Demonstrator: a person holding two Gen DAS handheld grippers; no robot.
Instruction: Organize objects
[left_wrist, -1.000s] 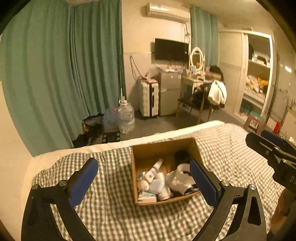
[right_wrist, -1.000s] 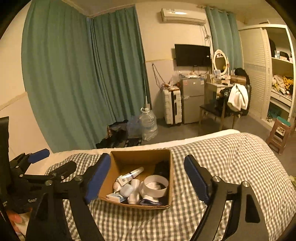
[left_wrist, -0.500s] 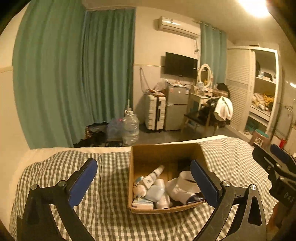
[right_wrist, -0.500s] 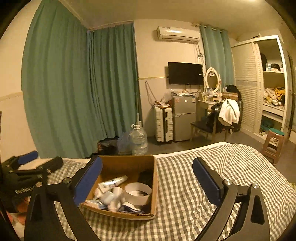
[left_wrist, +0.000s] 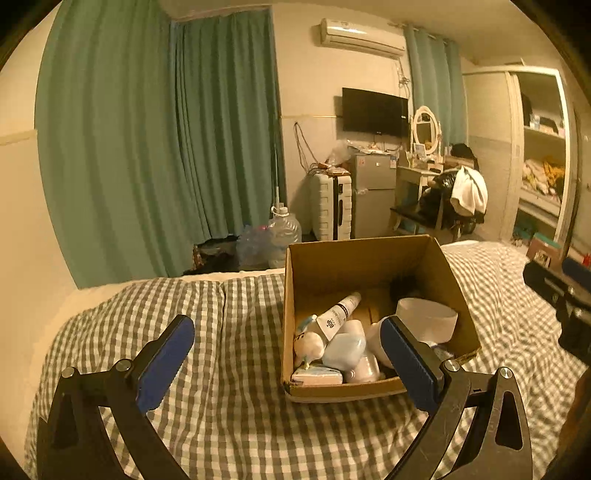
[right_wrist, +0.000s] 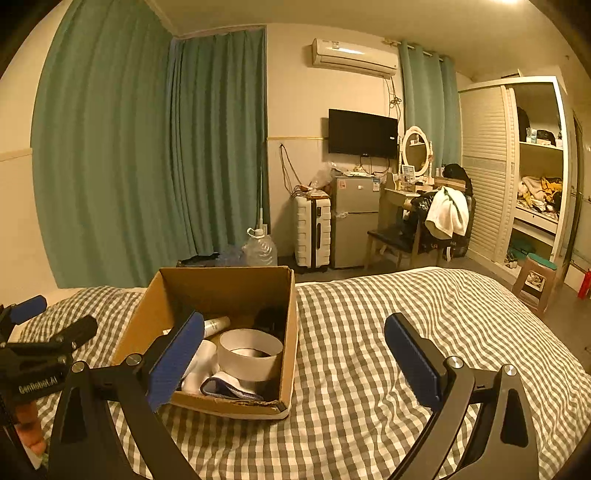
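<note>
Cardboard box (left_wrist: 365, 258): on checked bedspread (left_wrist: 229, 406), holding white tube (left_wrist: 338, 314), tape roll (right_wrist: 249, 354), small bottles | left gripper (left_wrist: 288, 363): spread, empty, before box | right gripper (right_wrist: 295, 356): spread wide, empty, jaws just opened further

Warm yellowish light fills a bedroom. Green curtains (right_wrist: 147, 147) cover the left wall, an air conditioner (right_wrist: 354, 55) hangs above a dark wall television (right_wrist: 362, 133). Below stand a white suitcase (right_wrist: 312, 232), a small fridge (right_wrist: 354, 218) and a vanity mirror (right_wrist: 415, 149). An open wardrobe (right_wrist: 535, 177) fills the right side, behind a bed with a checked cover (right_wrist: 406, 332).
</note>
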